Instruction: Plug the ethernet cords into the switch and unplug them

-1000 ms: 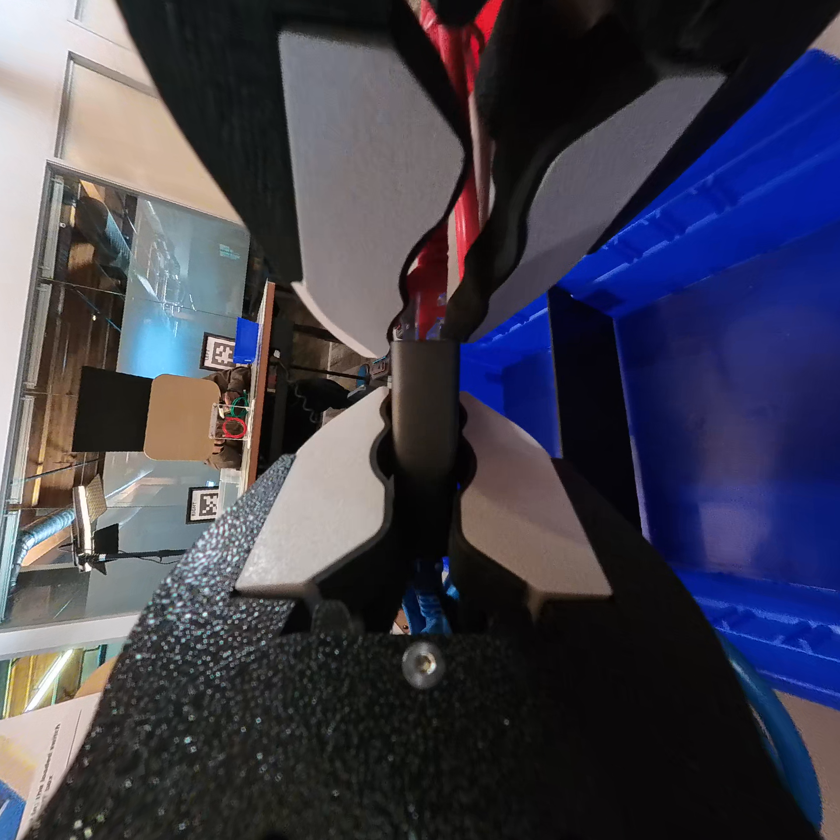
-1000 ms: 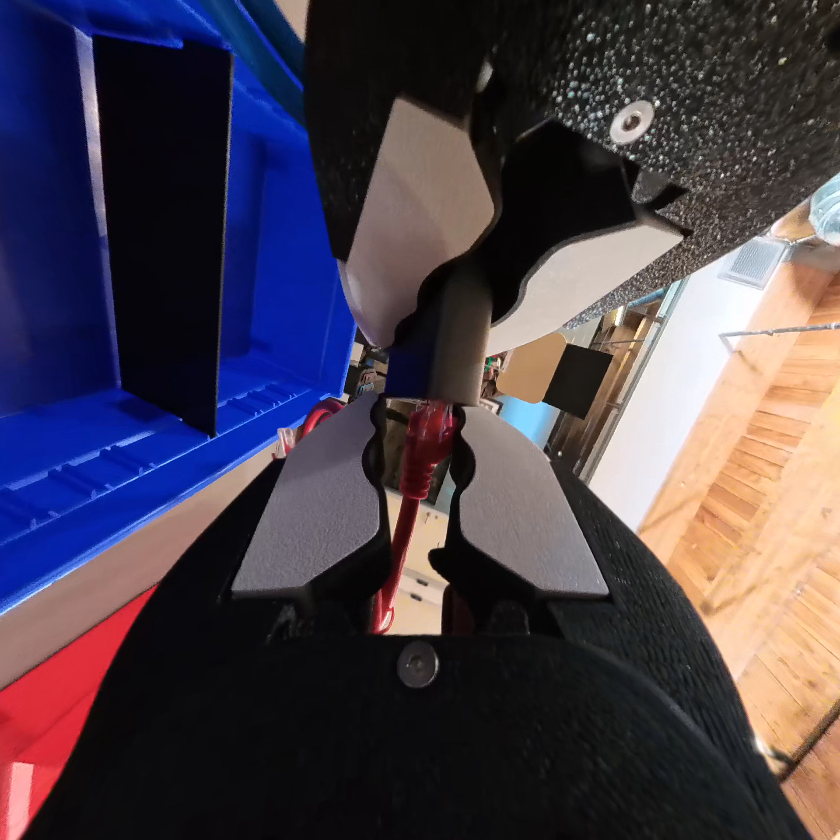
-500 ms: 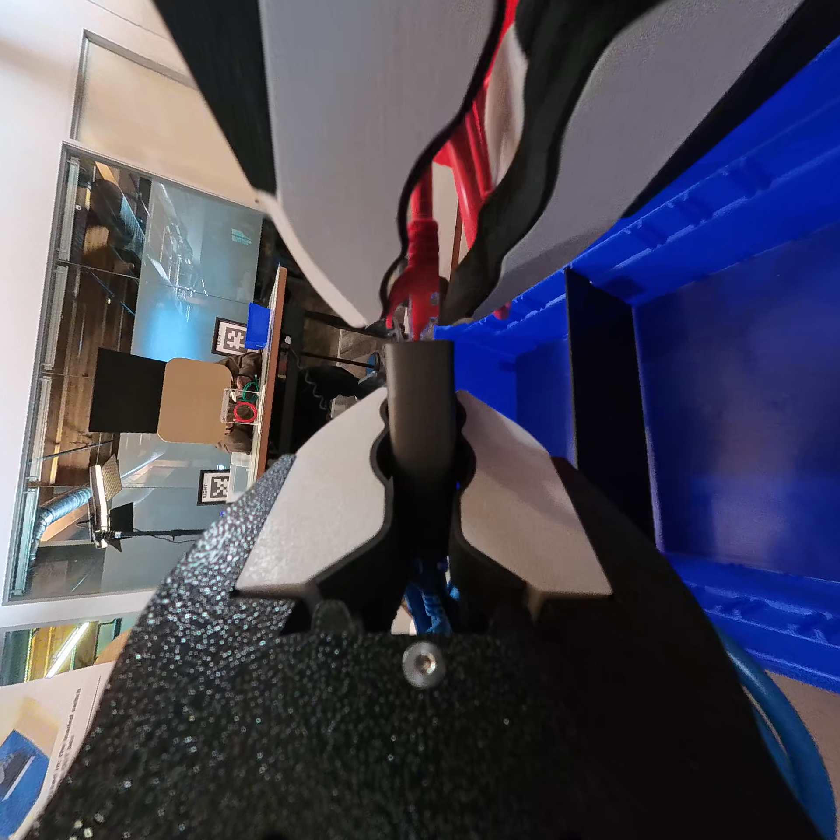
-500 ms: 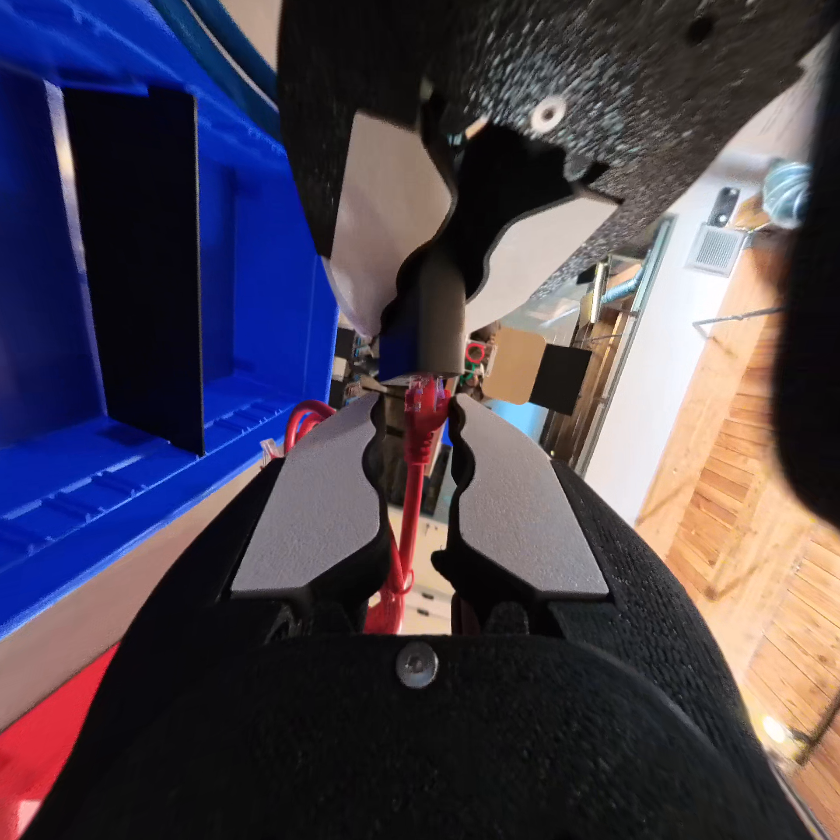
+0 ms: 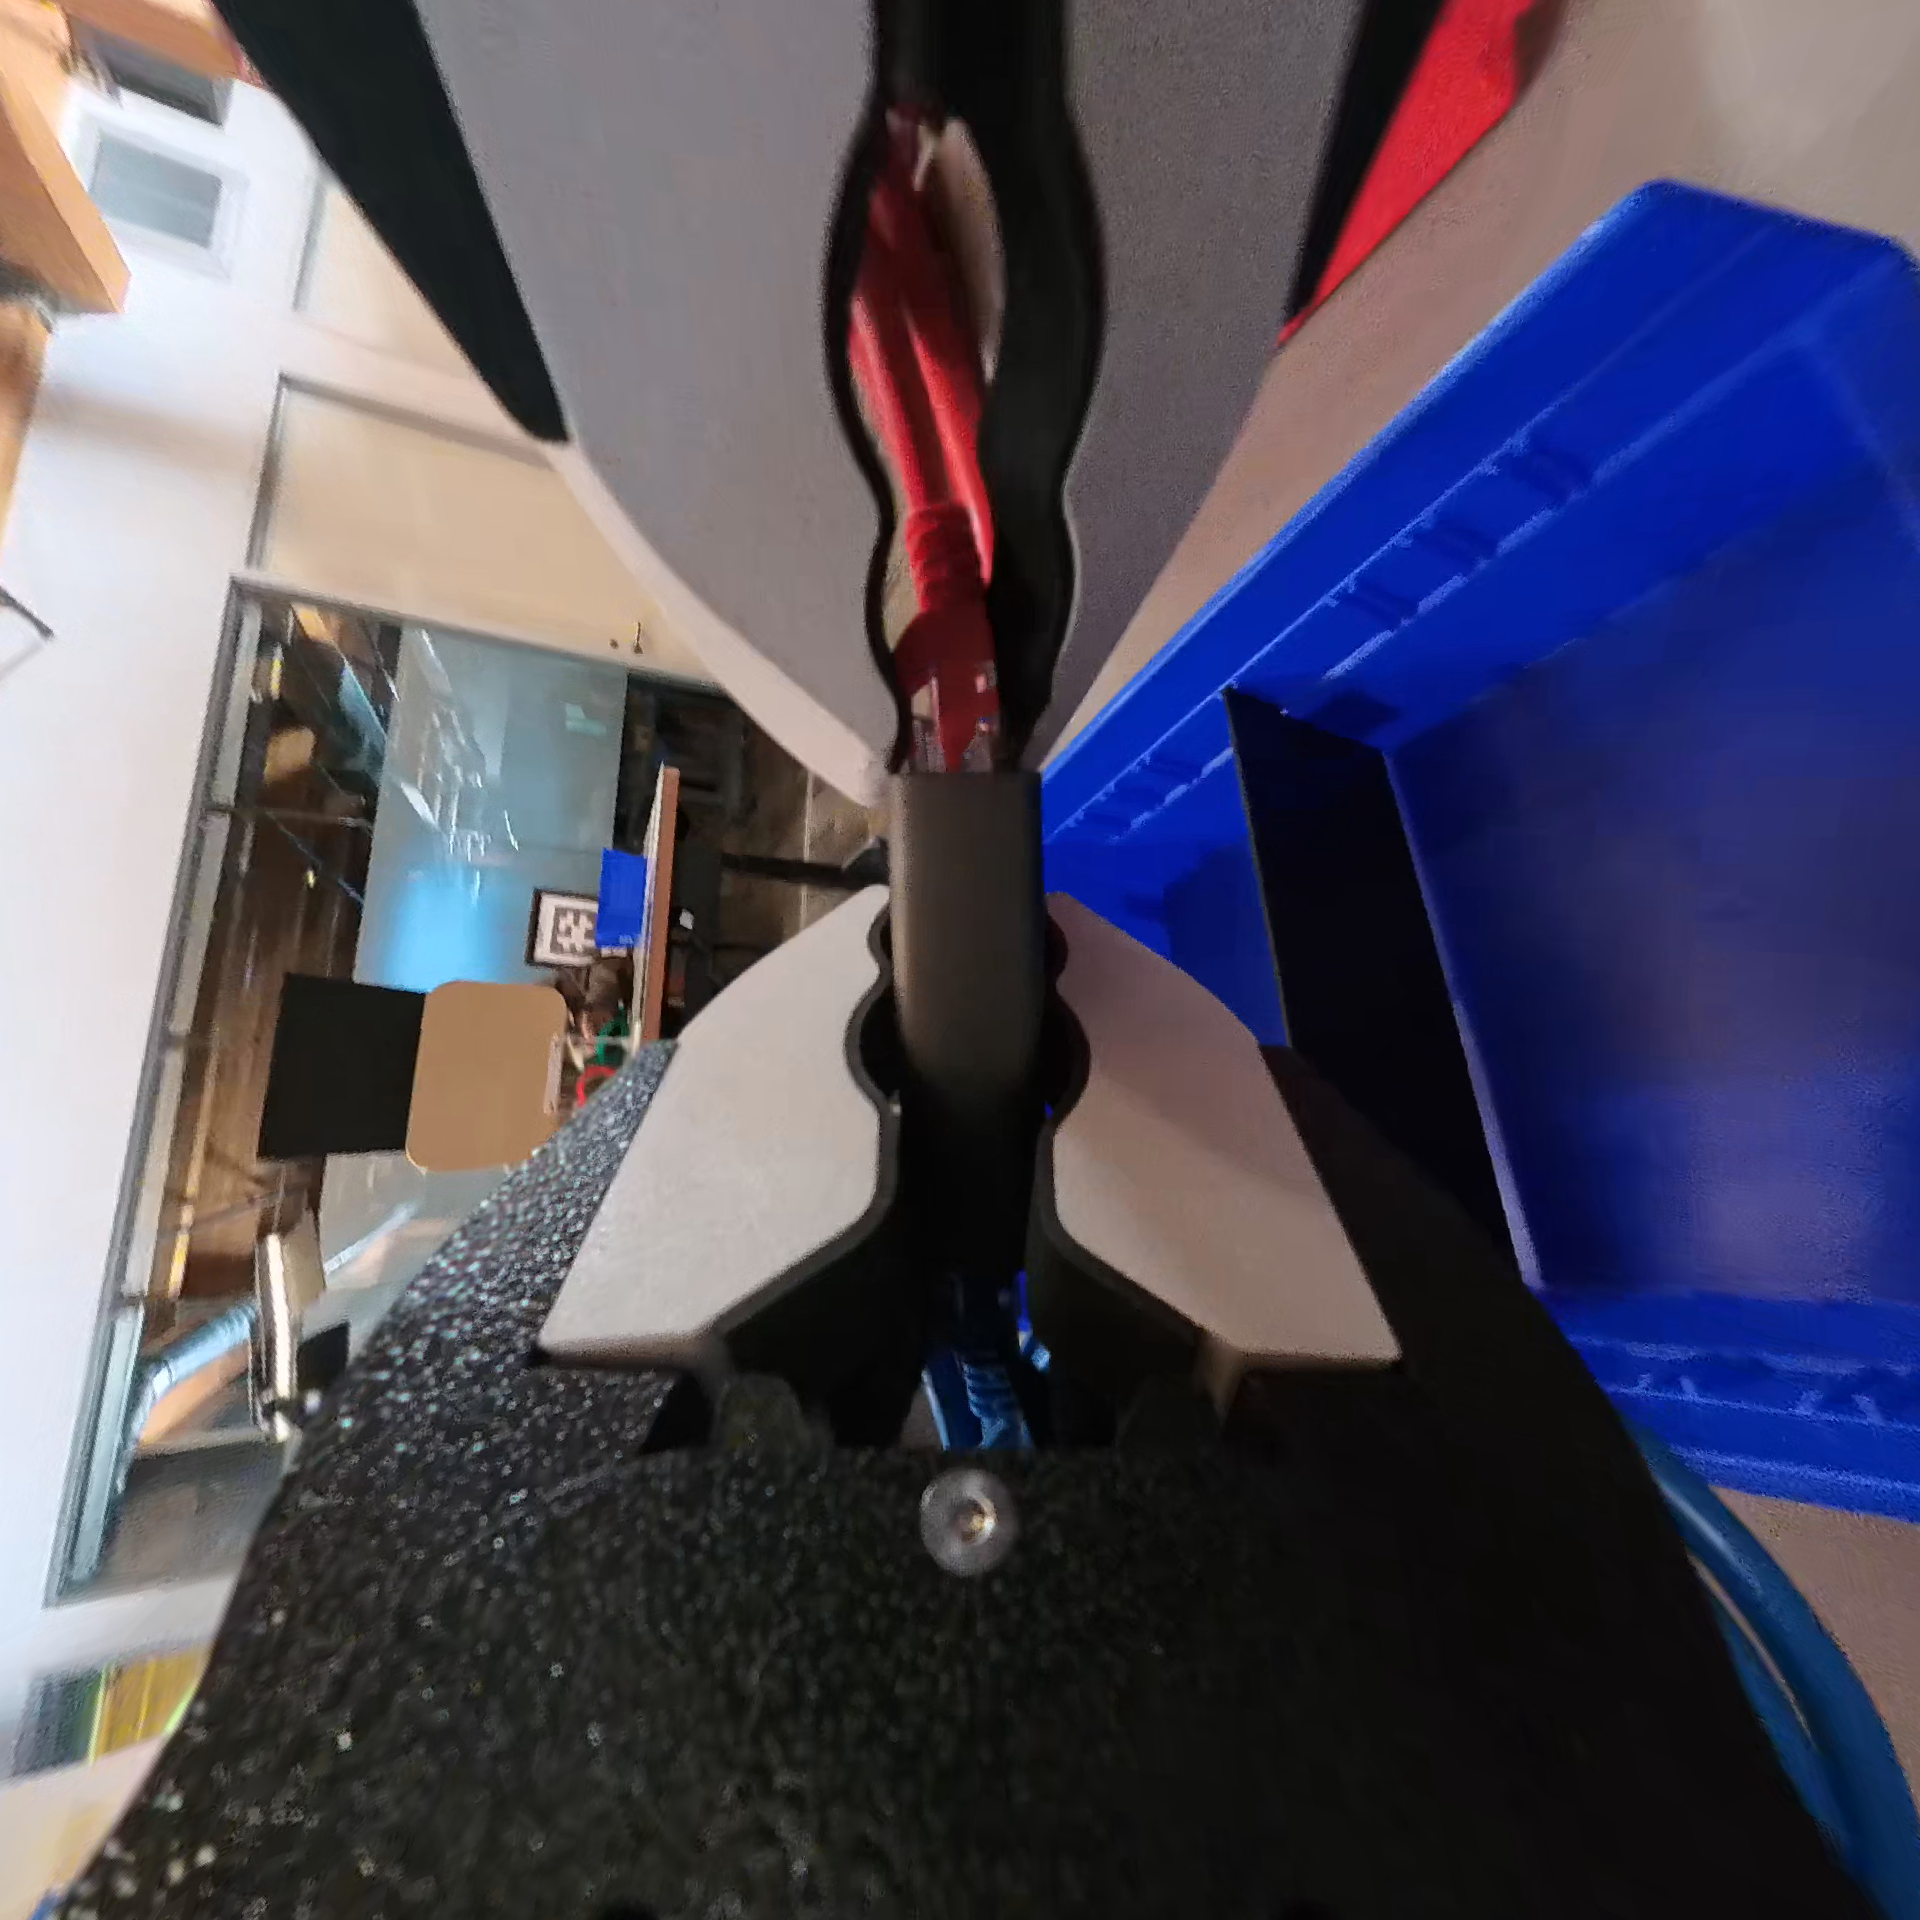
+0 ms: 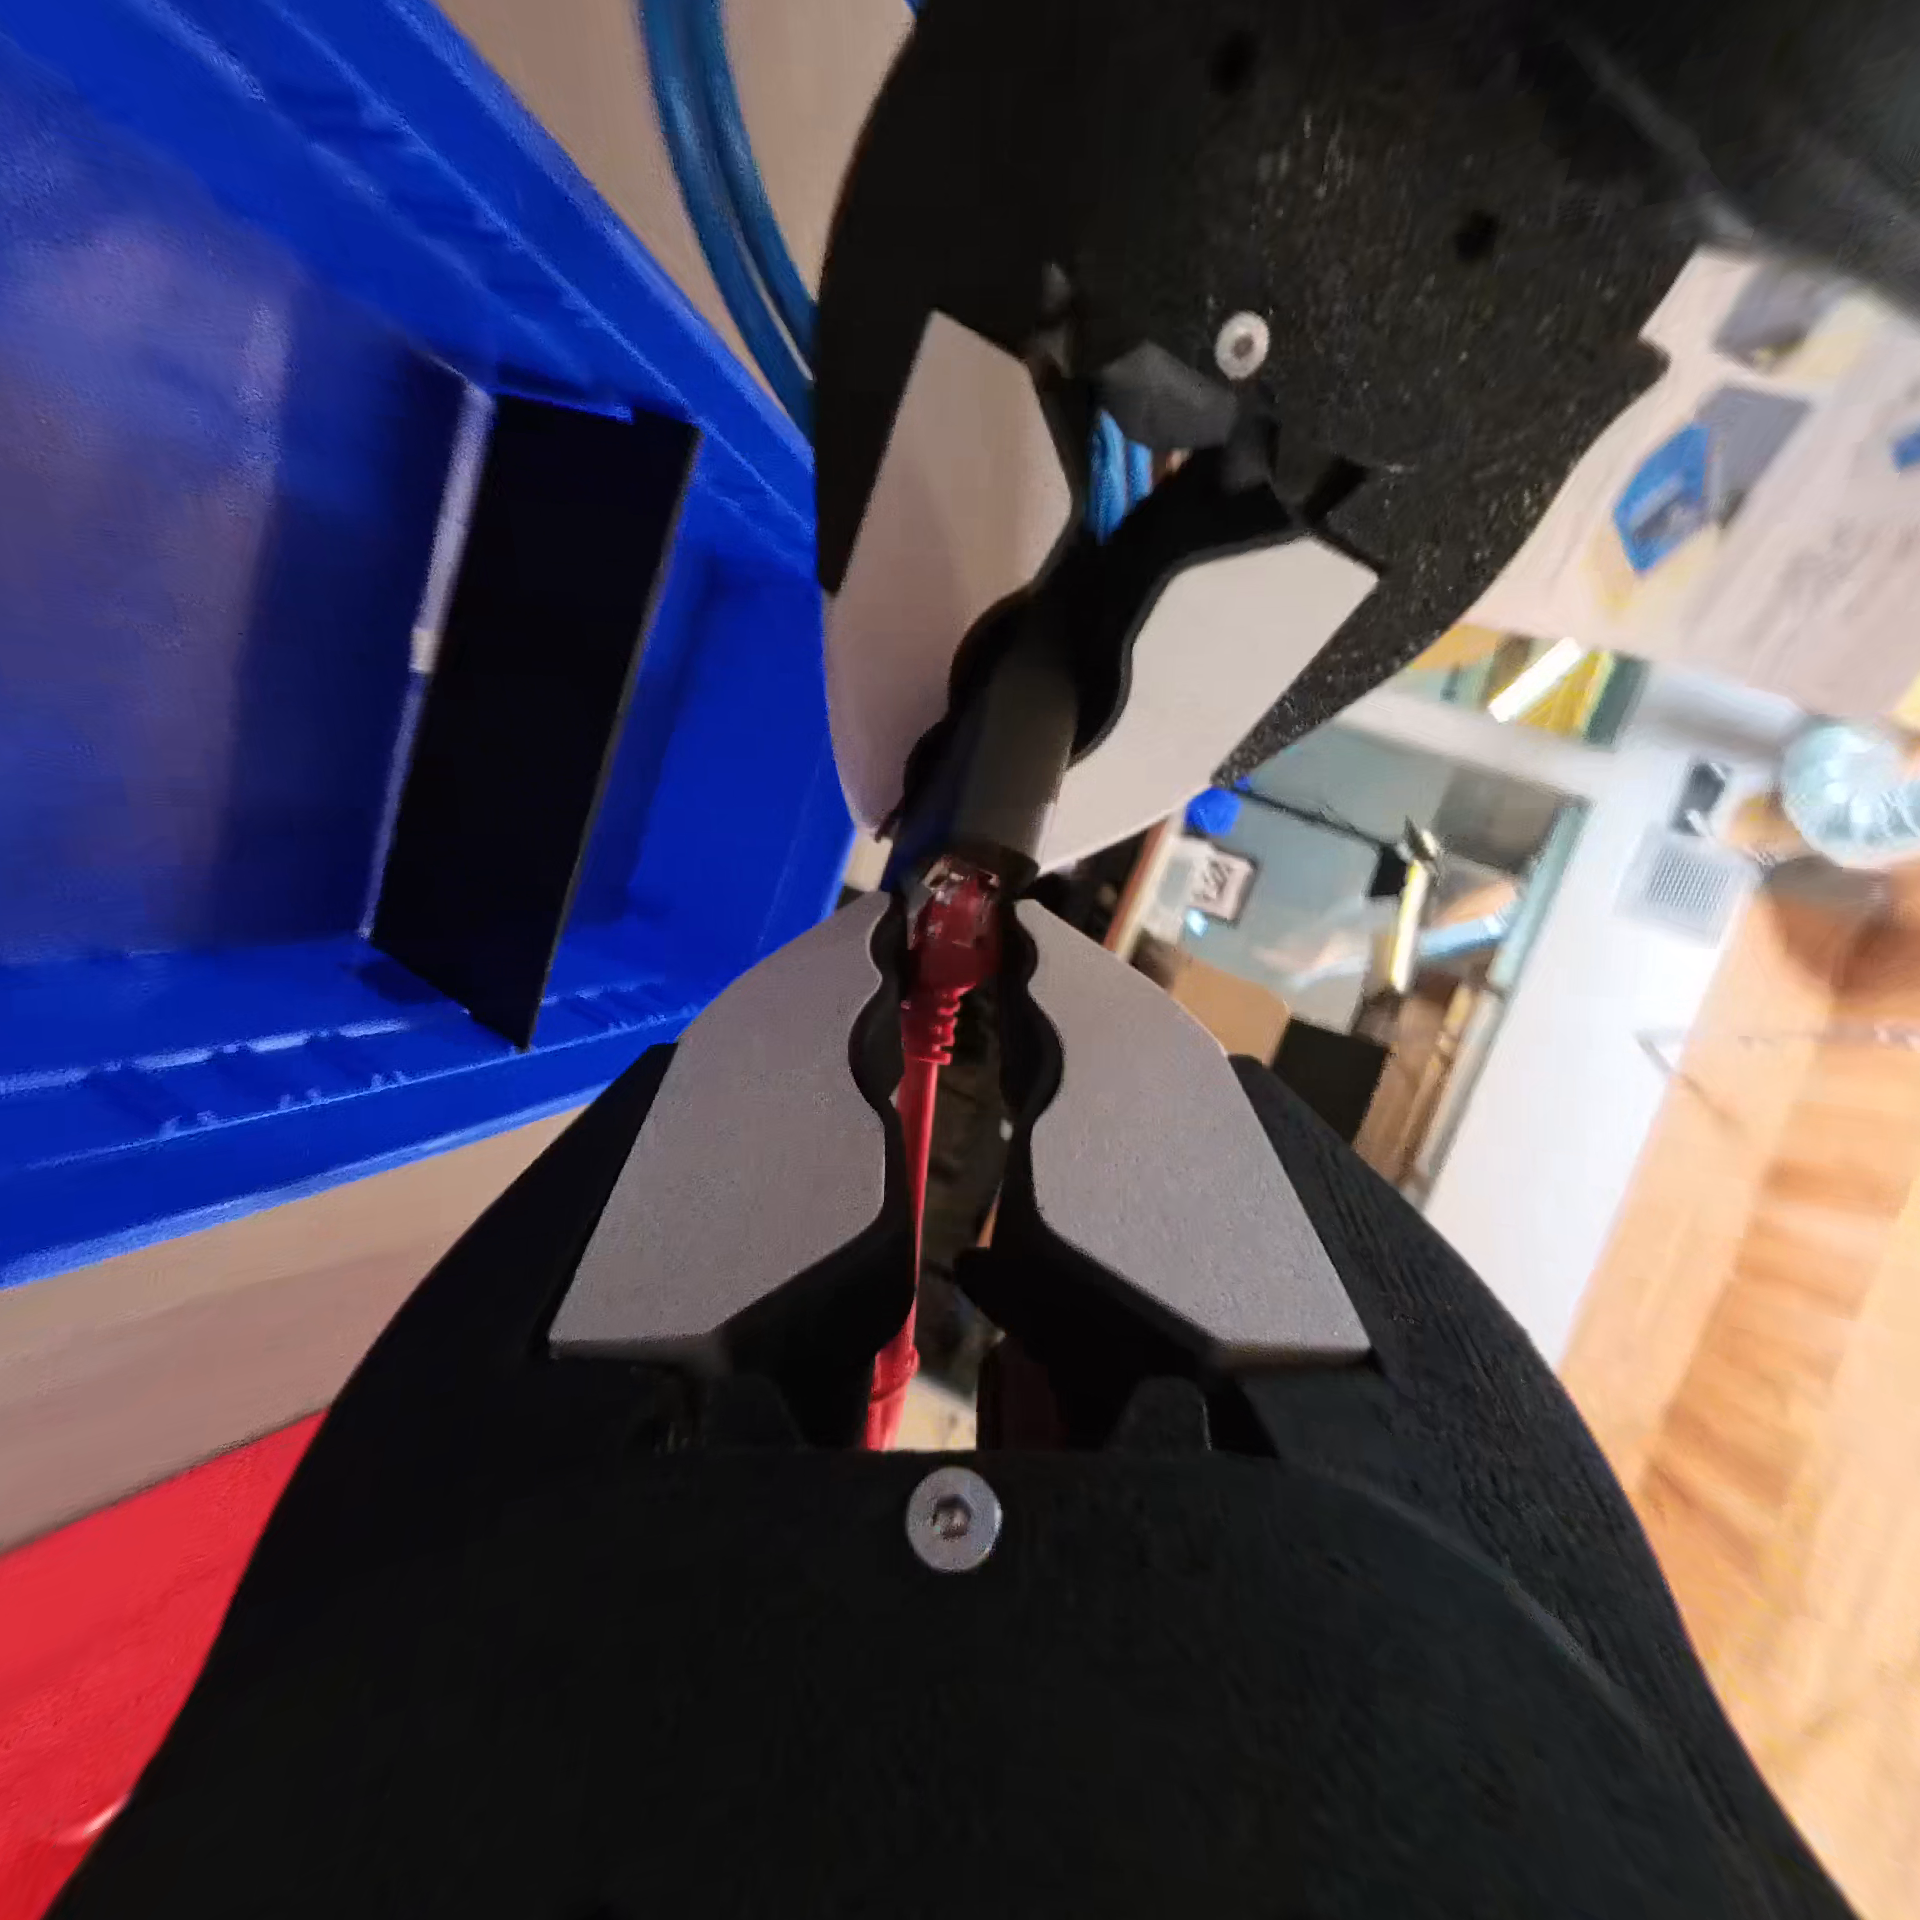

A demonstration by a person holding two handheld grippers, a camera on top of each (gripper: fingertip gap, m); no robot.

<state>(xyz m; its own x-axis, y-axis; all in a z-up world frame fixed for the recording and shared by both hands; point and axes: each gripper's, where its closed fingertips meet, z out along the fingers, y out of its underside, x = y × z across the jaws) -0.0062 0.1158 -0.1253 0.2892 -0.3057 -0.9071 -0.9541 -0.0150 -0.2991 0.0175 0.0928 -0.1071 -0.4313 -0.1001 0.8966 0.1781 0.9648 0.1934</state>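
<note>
Left tool is clamped on a dark coupler with a blue cable at its back. Right tool pinches a red cable just behind its plug. The plug tip sits at the coupler mouth, beside the blue bin on the surface.

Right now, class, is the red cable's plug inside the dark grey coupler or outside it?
Partly in. The red cable's clear-tipped plug meets the dark grey coupler's mouth, its red boot outside; whether it is fully seated cannot be told.
</note>
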